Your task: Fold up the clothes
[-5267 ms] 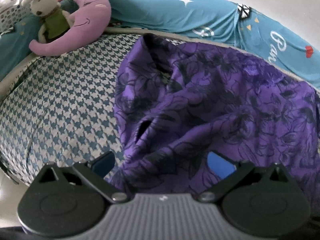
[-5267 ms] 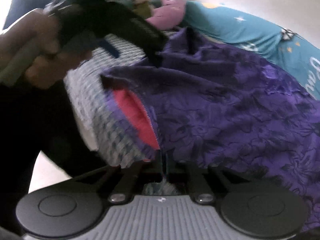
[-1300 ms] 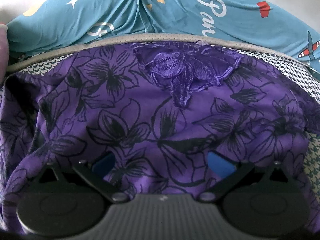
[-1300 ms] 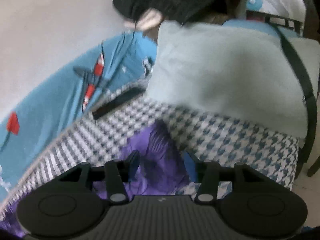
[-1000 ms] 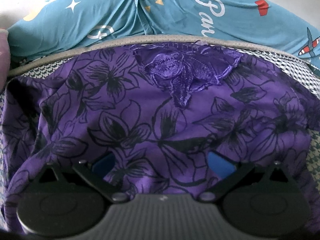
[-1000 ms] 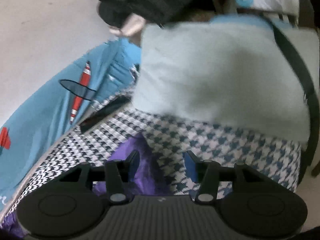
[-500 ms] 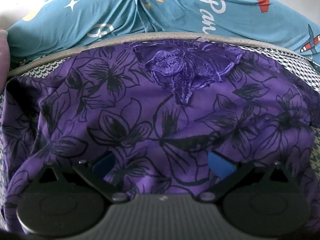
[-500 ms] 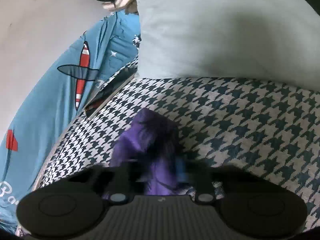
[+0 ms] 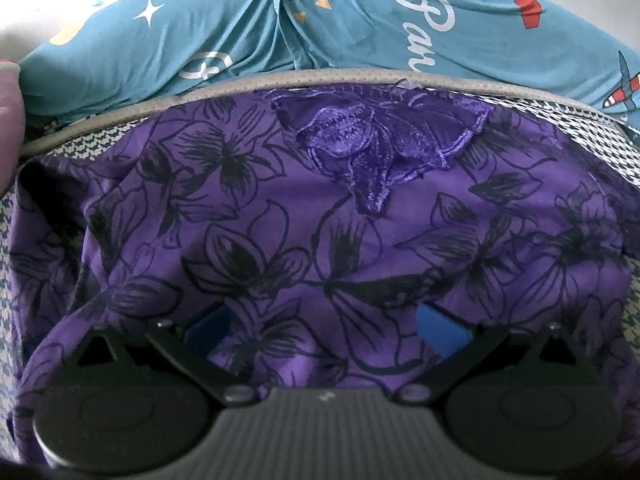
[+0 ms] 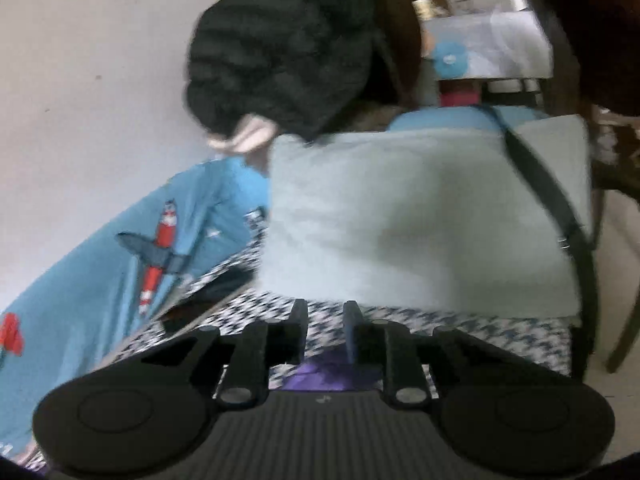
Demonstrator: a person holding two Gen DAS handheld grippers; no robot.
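Observation:
A purple garment (image 9: 320, 220) with black flower outlines lies spread on the houndstooth sofa seat (image 9: 600, 148), a lace patch (image 9: 372, 140) at its far edge. My left gripper (image 9: 324, 324) hovers low over it, its blue pads wide apart and open, with cloth beneath them. In the right wrist view my right gripper (image 10: 325, 328) is lifted off the seat with its jaws nearly together and easing open. A bunch of the purple cloth (image 10: 324, 372) sits between the fingers low down. Houndstooth shows through the gap at the tips.
A teal printed cover (image 9: 360, 20) lines the sofa back. A pale green cushion (image 10: 420, 216) with a black strap stands at the seat's end, a black jacket (image 10: 288, 40) above it. Pink plush (image 9: 8, 120) is at the left edge.
My right gripper closed on the garment's end near the cushion, then rose and tipped upward, so more wall and cushion show. The left gripper and the cloth under it stayed put.

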